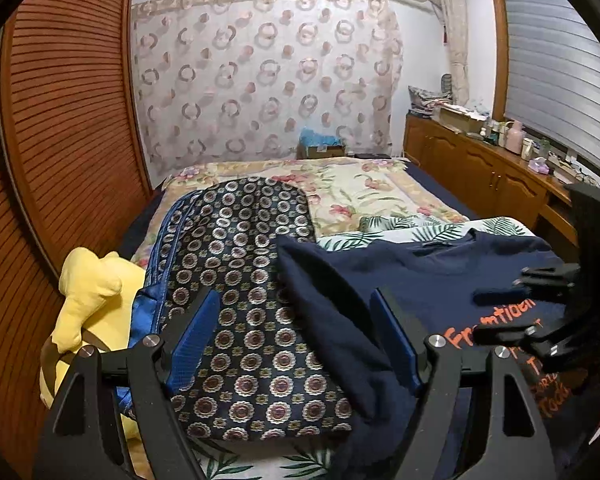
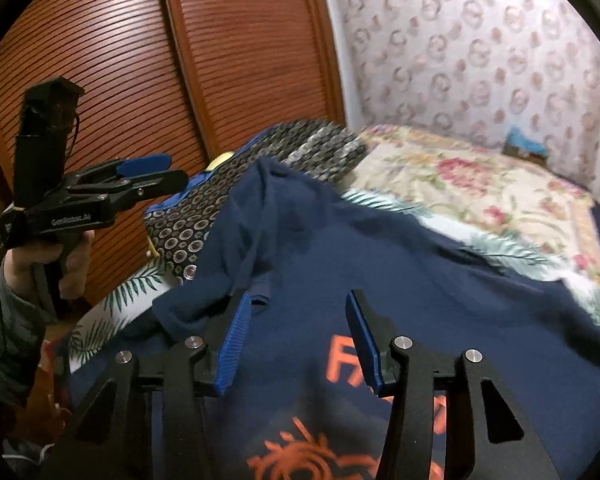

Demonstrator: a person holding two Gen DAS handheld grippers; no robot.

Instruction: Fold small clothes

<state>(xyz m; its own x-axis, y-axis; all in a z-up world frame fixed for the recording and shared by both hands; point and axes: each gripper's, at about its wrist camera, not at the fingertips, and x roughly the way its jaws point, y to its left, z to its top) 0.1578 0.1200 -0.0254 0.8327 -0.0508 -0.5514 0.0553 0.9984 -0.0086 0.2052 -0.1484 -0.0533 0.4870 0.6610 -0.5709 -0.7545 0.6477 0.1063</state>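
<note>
The dark blue shirt point(image 2: 380, 264) lies spread out on the bed point(image 2: 480, 184) with one sleeve flopped over, not folded yet, and both the left gripper point(image 1: 296, 336) and the right gripper point(image 2: 296, 336) have their fingers wide apart, holding nothing.

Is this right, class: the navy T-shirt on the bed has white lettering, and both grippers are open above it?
Not quite. The lettering on the navy T-shirt is orange, as the right wrist view shows. The rest stands: left gripper and right gripper are open.
</note>
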